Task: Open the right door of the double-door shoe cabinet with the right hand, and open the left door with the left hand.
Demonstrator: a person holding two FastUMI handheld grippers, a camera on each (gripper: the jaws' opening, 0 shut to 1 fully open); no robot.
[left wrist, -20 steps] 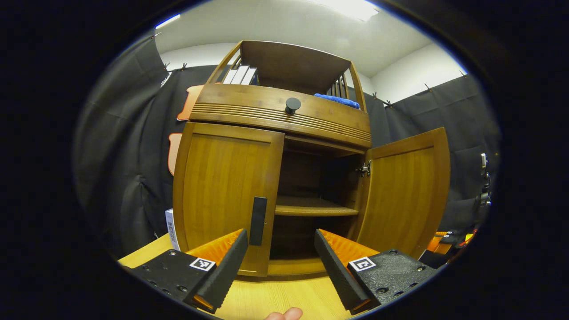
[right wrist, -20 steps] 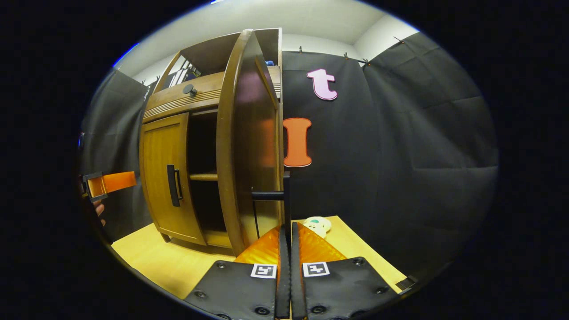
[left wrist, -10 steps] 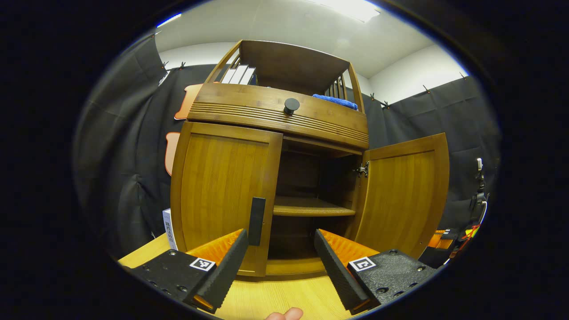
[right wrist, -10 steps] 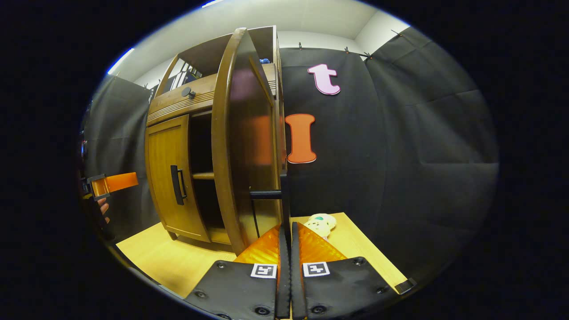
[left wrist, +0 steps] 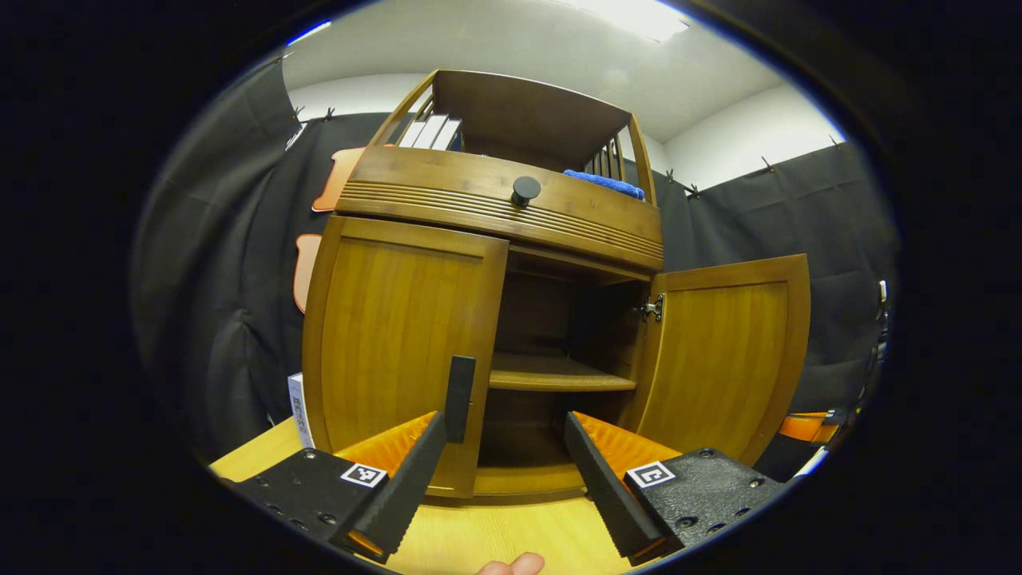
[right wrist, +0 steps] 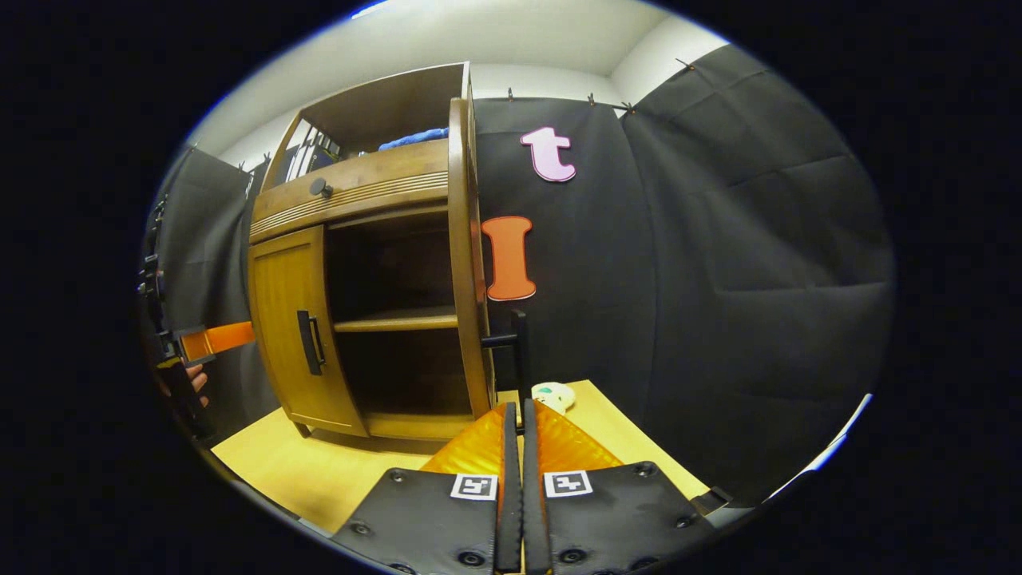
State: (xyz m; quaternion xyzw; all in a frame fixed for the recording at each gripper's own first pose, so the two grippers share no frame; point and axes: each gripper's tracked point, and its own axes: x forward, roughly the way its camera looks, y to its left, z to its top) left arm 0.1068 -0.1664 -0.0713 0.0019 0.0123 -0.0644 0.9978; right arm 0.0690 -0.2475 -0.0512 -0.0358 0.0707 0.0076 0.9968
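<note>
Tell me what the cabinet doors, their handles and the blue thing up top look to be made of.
Left door and right door: varnished wood, likely bamboo, with fine straight grain and a sheen. Left handle, right handle: matte black, metal or plastic, unclear. Blue item: soft folded cloth, seemingly.

This is a recording booth set up in a plain room, not a lived-in home. Black cloth (right wrist: 718, 263) hangs clipped along the walls behind a wooden shoe cabinet (left wrist: 479, 216), which stands on a pale wood table (right wrist: 319, 471) rather than a floor. Above the cloth run bare white walls (left wrist: 742, 128) and a ceiling light (left wrist: 631, 14) (bright, flat, office-like). A few books (left wrist: 431, 132) and a blue cloth (left wrist: 603, 183) dress the cabinet's top shelf.
</note>
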